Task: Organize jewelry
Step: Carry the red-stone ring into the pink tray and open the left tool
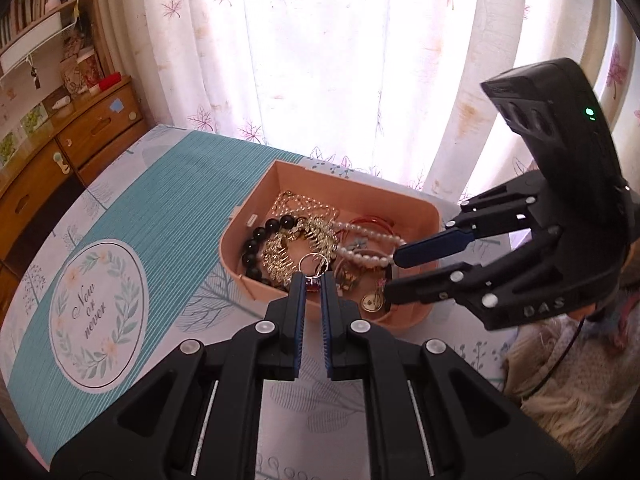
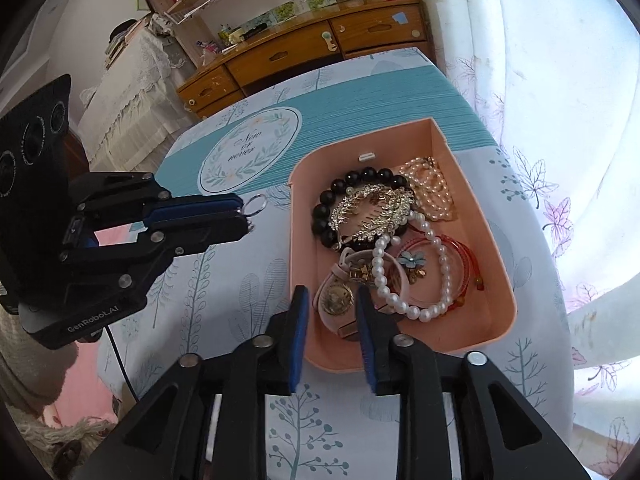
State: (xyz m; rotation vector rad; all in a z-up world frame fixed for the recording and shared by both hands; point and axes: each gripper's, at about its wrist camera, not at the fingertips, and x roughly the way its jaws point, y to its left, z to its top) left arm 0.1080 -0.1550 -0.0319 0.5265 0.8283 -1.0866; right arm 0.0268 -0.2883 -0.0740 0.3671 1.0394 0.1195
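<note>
The left tool (image 2: 246,214), pressed tight on a silver ring (image 2: 255,204), holds it clear above the desk (image 2: 224,280), left of the pink tray (image 2: 472,344), apparently sorting it out of the tangle. The right tool (image 2: 332,308) hangs spread over the tray's near end, straddling a gold-faced watch (image 2: 336,298), likely its next pick.

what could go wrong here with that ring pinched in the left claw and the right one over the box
1. The ring is caught only at the very tips of the left claw, so it could slip out and drop.
2. The right claw hangs open over the watch, which lies tangled with the pearl bracelet; lifting one may drag the other out of the pink box.
</note>
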